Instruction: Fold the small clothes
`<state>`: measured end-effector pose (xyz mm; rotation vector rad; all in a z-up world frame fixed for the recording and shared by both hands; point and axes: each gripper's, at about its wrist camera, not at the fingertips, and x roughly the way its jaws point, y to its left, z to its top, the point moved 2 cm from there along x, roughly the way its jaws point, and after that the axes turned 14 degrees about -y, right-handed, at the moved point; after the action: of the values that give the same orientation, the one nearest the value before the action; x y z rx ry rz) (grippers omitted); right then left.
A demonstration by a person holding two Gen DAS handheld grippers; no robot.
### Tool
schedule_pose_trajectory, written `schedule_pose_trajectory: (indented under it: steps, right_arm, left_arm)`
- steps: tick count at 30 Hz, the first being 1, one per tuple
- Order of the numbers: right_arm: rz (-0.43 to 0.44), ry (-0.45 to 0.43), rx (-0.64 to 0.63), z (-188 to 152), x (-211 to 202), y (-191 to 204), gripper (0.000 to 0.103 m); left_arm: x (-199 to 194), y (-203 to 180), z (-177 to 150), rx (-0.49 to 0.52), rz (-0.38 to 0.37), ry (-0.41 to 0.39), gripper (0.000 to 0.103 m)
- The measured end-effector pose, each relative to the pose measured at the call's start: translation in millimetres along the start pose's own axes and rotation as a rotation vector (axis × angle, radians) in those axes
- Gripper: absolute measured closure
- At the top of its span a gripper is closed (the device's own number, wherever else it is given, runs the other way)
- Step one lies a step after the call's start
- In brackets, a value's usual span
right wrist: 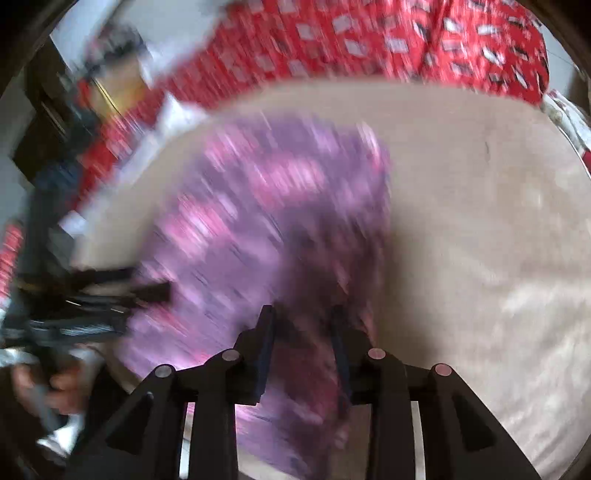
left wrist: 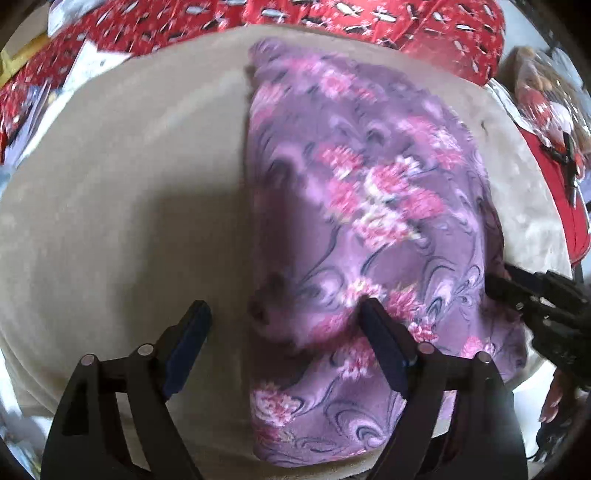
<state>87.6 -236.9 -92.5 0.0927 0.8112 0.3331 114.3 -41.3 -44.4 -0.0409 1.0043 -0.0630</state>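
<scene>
Left wrist view, L to R: bare beige mat (left wrist: 110, 206) first, then the left gripper (left wrist: 284, 314) w/ jaws spread wide, released, nothing between the pads. One finger is over bare mat, the other over the near part of the garment, and the garment's left edge runs between them. Can't tell if either pad touches the fabric. The purple floral garment (left wrist: 354, 192) lies on the mat, roughly centre-right, as a long strip running away from the camera, left edge fairly straight, near end a bit rumpled. At the far right the right gripper (left wrist: 517, 291) comes in at the garment's right edge. Red patterned cloth (left wrist: 332, 14) sits behind the mat.

Right wrist view is heavily motion-blurred. L to R: the left gripper at the garment's left side, a hand (right wrist: 62, 384) below it, then the garment (right wrist: 258, 206), then bare mat. Right jaws are narrow, w/ purple fabric seen between them, but the blur means I can't tell if the pads actually pinch it.

Handling, my read: thin, light, floppy cloth w/ no stiffness, so it'll sag and drape from any pinch point and could slide on itself. Nothing fragile. Best hold is prob. the two near corners or the side edges, one per gripper, taking all layers in the pinch so the strip lifts evenly. A single-layer grab would likely let the rest peel open.
</scene>
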Motion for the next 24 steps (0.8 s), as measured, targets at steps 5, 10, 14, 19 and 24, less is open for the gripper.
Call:
schedule_pose_trajectory:
  steps: [5,10,14,19,24]
  right_arm:
    - [0.030,-0.061,0.099,2,-30,-1,0.067]
    - [-0.049,0.006,0.026,-18,-21,0,0.065]
    - [-0.055,0.032,0.082,-25,-14,-5,0.062]
    - [-0.072,-0.053,0.058,-4,-29,2,0.062]
    - [-0.066,-0.115,0.062,7,-29,6,0.061]
  left_arm:
    - [-24,2,-6,0.034,0.005,-0.039,0.018]
    - [-7,4,-19,0.047,0.029,0.005,0.017]
    - [-7,6,-17,0.038,0.024,-0.002,0.017]
    - [-10,6,-23,0.045,0.029,-0.008,0.017]
    - [-8,6,-24,0.027,0.015,0.002,0.017]
